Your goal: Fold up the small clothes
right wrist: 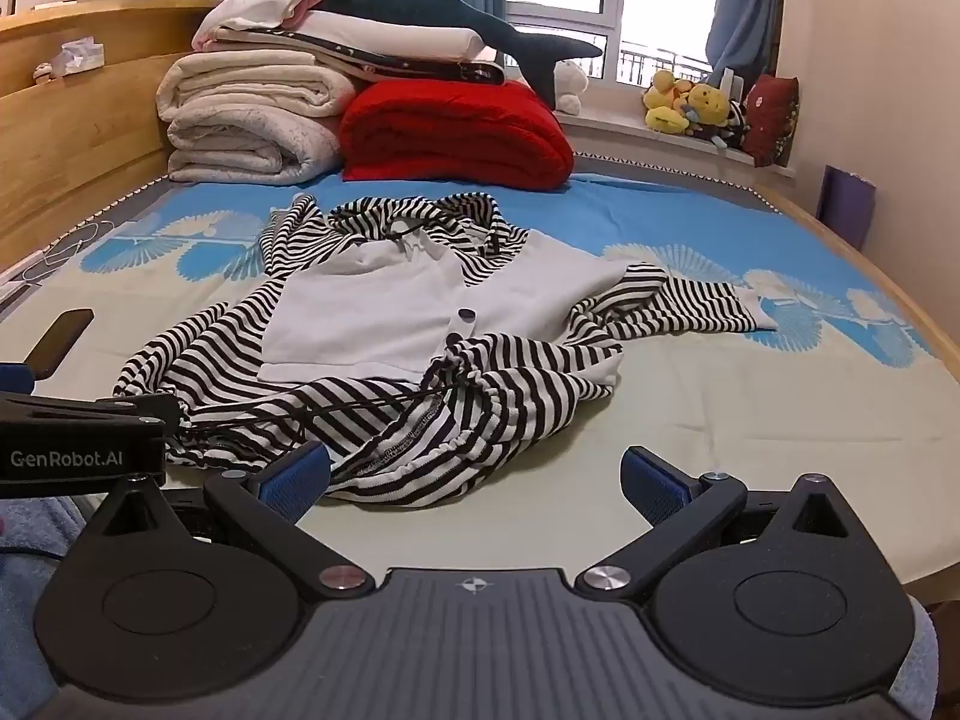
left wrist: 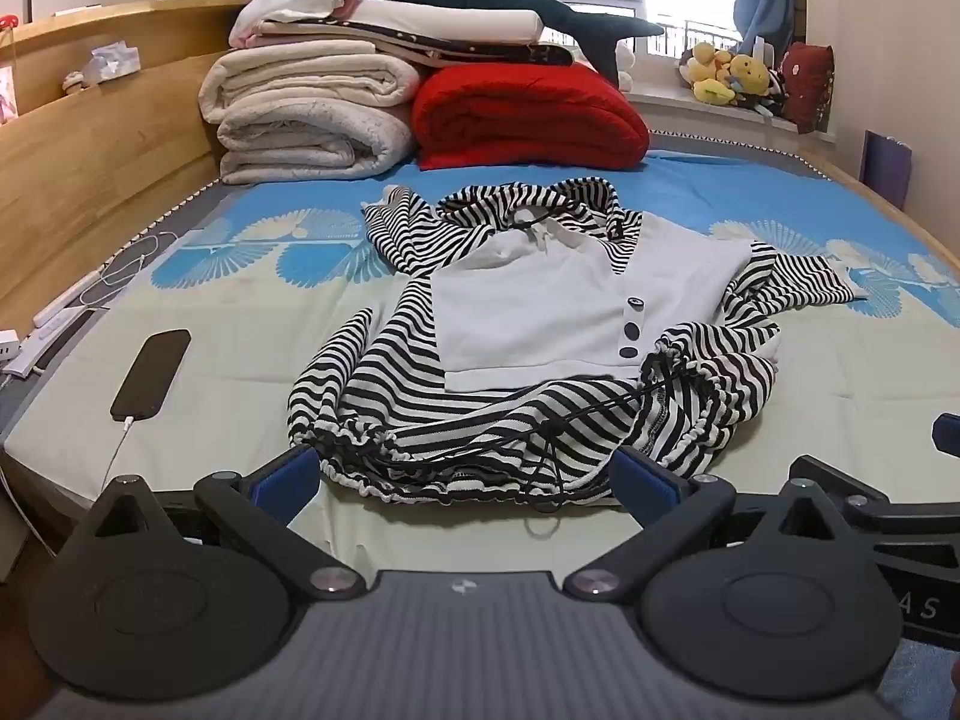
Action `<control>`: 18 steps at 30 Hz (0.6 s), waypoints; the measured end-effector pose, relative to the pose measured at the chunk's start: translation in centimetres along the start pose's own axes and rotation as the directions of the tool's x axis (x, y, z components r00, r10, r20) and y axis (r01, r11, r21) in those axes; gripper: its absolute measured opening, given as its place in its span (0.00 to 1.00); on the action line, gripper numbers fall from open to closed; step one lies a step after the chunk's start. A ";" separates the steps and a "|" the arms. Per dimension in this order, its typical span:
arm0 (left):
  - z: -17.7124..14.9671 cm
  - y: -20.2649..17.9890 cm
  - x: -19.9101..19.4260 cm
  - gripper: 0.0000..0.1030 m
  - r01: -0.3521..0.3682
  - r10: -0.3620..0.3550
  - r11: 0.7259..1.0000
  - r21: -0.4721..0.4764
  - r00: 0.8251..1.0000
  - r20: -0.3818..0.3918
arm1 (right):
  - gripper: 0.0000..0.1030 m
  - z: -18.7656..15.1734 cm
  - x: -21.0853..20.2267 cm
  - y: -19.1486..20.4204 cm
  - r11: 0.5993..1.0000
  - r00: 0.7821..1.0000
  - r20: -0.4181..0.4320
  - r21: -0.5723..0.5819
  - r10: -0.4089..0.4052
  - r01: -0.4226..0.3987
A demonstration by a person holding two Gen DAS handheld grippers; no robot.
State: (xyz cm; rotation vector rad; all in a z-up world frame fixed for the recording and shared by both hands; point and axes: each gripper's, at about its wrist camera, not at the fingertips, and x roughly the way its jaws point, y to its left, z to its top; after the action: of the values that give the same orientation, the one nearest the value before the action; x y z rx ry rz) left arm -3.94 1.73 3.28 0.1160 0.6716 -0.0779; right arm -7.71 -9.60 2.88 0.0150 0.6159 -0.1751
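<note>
One striped hoodie (left wrist: 540, 324), three buttons (left wrist: 630, 330)

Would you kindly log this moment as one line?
striped hoodie: unfolded on bed | left gripper: open, at hem | right gripper: open, empty

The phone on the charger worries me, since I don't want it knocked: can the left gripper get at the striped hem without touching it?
Probably yes. The left gripper is open right at the striped hem, while the phone lies apart on the sheet, off to its left.
</note>
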 end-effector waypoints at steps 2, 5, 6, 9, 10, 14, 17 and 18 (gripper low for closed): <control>0.0 0.0 0.0 1.00 -0.001 0.001 1.000 0.000 1.000 0.001 | 0.99 0.1 -0.2 0.0 1.000 1.000 0.001 -0.002 0.000 0.000; 0.0 0.1 0.0 1.00 0.000 0.001 1.000 -0.006 1.000 0.004 | 0.99 -0.1 0.0 0.4 1.000 1.000 0.004 0.002 0.003 -0.003; 0.0 0.1 -0.1 1.00 0.000 0.000 1.000 -0.007 1.000 0.005 | 0.99 -0.1 -0.1 0.3 1.000 1.000 0.003 0.002 0.002 -0.002; 0.0 0.2 -0.1 1.00 -0.002 0.002 1.000 -0.008 1.000 0.010 | 0.99 -0.1 0.1 0.3 1.000 1.000 0.002 -0.001 0.003 -0.003; 0.0 0.1 -0.2 1.00 -0.003 0.003 1.000 -0.007 1.000 0.012 | 0.99 -0.1 0.2 0.3 1.000 1.000 0.004 0.002 0.003 -0.003; 0.0 0.2 -0.1 1.00 -0.005 0.006 1.000 -0.007 1.000 0.014 | 0.99 -0.1 0.0 0.1 1.000 1.000 -0.001 0.002 0.004 -0.004; 0.1 0.1 -0.1 1.00 -0.007 0.007 1.000 -0.005 1.000 0.016 | 0.99 -0.1 0.0 0.2 1.000 1.000 -0.006 0.004 0.004 -0.004; 0.1 0.1 -0.1 1.00 -0.007 0.007 1.000 -0.006 1.000 0.015 | 0.99 -0.1 0.3 0.3 1.000 1.000 -0.006 0.001 0.003 -0.003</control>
State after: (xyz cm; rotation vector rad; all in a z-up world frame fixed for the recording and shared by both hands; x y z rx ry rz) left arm -3.96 1.87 3.41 0.1120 0.6561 -0.0703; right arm -7.47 -9.36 2.64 0.0179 0.6214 -0.1722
